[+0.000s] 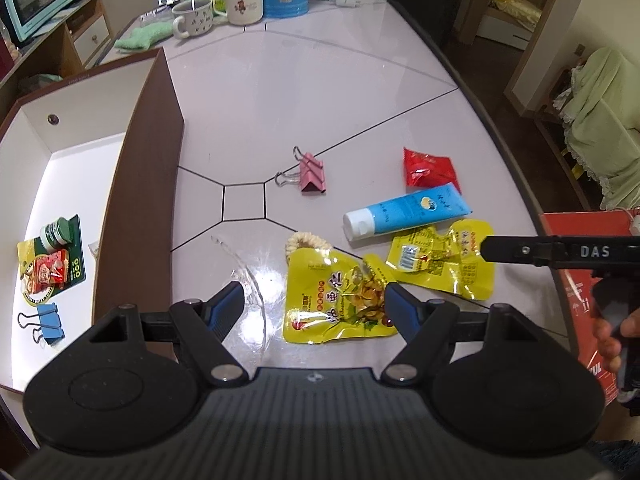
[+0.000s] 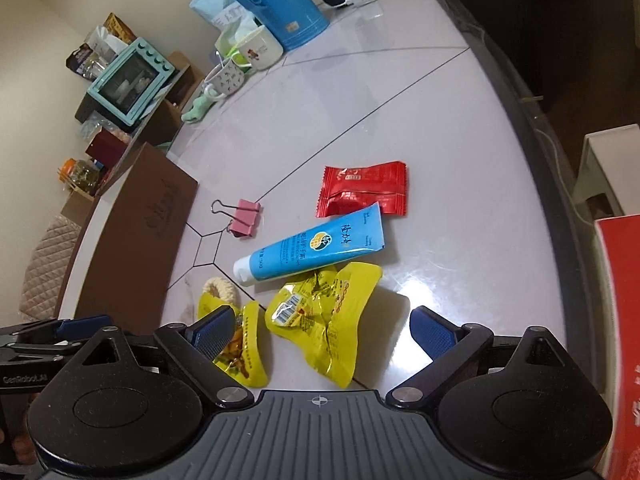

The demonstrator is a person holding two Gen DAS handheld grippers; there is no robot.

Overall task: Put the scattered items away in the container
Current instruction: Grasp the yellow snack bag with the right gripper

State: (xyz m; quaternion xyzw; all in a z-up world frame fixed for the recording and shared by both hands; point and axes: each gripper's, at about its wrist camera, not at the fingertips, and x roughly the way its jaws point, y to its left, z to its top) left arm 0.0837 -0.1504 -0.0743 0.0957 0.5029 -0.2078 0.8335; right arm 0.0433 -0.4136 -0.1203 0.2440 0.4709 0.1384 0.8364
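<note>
**Claws wide over snack packets, box part filled**

Claws stood spread and empty. The left claw (image 1: 314, 304) hovered over a yellow snack packet (image 1: 336, 304) near the worktop (image 1: 280, 92) edge; the right claw (image 2: 322, 330) hung over a second yellow packet (image 2: 326, 320) just beside it. Further out lay a hair tie (image 1: 306, 240), a blue tube (image 1: 408, 214), a red packet (image 1: 430, 168) and a pink clip (image 1: 312, 174). The box (image 1: 140, 184) to the left held a small jar, some packets and a blue clip (image 1: 50, 322). By my reckoning, six items remained to gather.
</note>
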